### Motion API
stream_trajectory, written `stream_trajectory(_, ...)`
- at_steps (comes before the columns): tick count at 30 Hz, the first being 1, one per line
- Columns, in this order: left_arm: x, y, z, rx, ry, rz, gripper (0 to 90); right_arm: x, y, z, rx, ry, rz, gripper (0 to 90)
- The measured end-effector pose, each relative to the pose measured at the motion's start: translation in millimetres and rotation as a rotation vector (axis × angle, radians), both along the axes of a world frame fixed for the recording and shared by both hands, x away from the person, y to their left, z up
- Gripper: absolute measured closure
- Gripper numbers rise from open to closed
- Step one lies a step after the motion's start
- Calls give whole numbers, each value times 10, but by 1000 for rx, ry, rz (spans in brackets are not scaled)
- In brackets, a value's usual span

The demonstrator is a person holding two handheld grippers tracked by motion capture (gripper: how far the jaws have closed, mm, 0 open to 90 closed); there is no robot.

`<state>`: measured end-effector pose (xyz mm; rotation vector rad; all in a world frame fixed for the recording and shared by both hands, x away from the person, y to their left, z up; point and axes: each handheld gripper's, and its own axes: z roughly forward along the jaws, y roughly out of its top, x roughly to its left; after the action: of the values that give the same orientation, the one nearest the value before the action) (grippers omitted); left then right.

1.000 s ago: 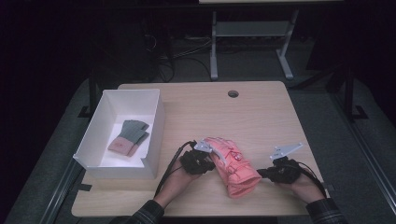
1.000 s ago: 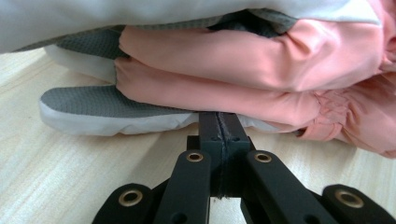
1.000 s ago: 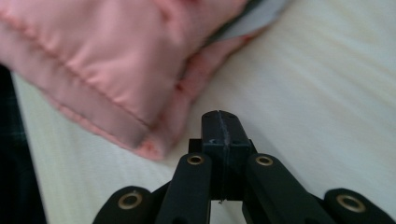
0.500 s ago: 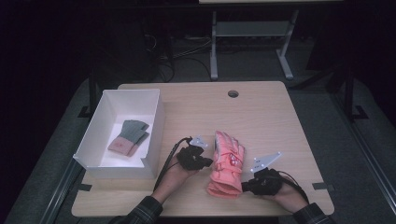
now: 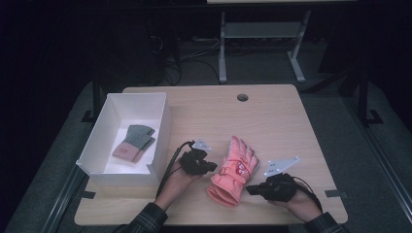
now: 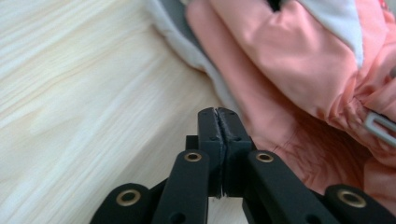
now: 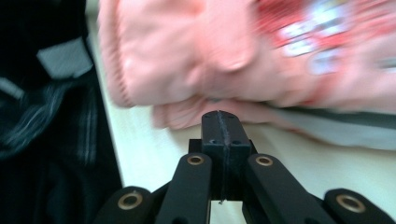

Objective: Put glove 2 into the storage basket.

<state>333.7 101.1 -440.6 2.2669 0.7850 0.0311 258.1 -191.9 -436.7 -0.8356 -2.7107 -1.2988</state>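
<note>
1. Since the earlier frames, the pink glove (image 5: 234, 171) had swung upright, cuff toward the table's (image 5: 291, 121) near edge.
2. Left claw (image 5: 212, 166) and right claw (image 5: 249, 190) were pressed together, empty, flanking it, probably aligning it.

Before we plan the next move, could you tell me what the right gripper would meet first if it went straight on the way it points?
Most likely the pink glove: the right gripper, jaws shut, points at its cuff end just ahead.
</note>
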Motion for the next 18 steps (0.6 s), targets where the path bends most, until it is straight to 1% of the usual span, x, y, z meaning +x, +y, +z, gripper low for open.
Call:
stream_trajectory(1, -7, 24, 28, -3, 7, 11, 867, 11, -50, 34, 13, -18, -27, 900)
stream_trajectory(4, -35, 89, 115, -12, 9, 27, 816, 59, -158, 127, 58, -61, -86, 900)
stream_trajectory(6, -57, 130, 177, -9, -1, 29, 754, 116, -193, 166, 83, -87, -113, 900)
stream_trajectory(7, -74, 155, 218, -12, -3, 44, 710, 157, -193, 181, 92, -92, -124, 900)
stream_trajectory(8, -74, 175, 240, -2, -5, 39, 662, 217, -176, 186, 90, -100, -128, 900)
stream_trajectory(10, -81, 200, 280, -10, -8, 51, 615, 258, -147, 181, 88, -101, -127, 900)
stream_trajectory(11, -84, 211, 298, -23, -10, 59, 589, 278, -128, 173, 88, -105, -125, 900)
stream_trajectory(13, -87, 223, 331, -37, -4, 73, 538, 299, -98, 159, 84, -106, -122, 900)
stream_trajectory(14, -84, 230, 341, -32, -7, 68, 500, 310, -82, 149, 82, -106, -121, 900)
stream_trajectory(16, -86, 229, 352, -50, -3, 72, 443, 330, -60, 132, 76, -109, -119, 900)
stream_trajectory(18, -95, 221, 361, -54, -7, 69, 393, 342, -36, 116, 76, -105, -119, 900)
